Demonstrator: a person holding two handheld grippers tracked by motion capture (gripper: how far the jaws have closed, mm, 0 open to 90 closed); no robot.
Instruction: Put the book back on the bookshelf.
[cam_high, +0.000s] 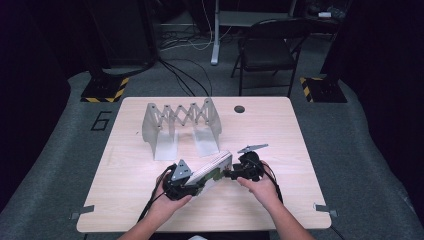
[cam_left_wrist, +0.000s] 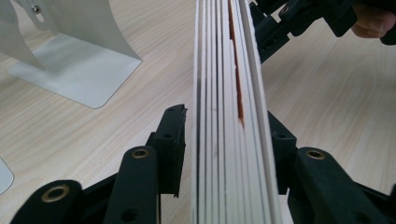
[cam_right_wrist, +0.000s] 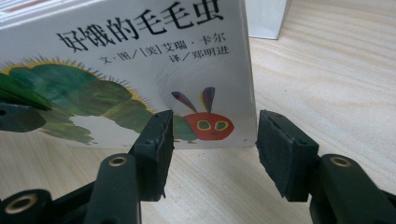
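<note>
A children's board book (cam_high: 212, 169) with a green caterpillar on its white cover (cam_right_wrist: 116, 60) stands on edge, leaning, at the table's front middle. My left gripper (cam_high: 197, 183) straddles its near end. In the left gripper view the book's page edges (cam_left_wrist: 212, 70) run up between the jaws; the right-hand pad (cam_left_wrist: 280, 149) touches the cover, while the left-hand pad (cam_left_wrist: 172, 140) stands a sliver off. My right gripper (cam_high: 231, 174) is open at the book's other end, also seen as the right gripper (cam_left_wrist: 275, 28) in the left gripper view. Its own camera faces the cover's lower corner, with nothing between its pads (cam_right_wrist: 154, 149).
An expandable metal book rack (cam_high: 182, 122) stands at the back middle of the wooden table (cam_high: 280, 135); its base plate (cam_left_wrist: 74, 60) lies close to the left of the book. A cable hole (cam_high: 239, 109) sits behind. A folding chair (cam_high: 270, 50) stands beyond the table.
</note>
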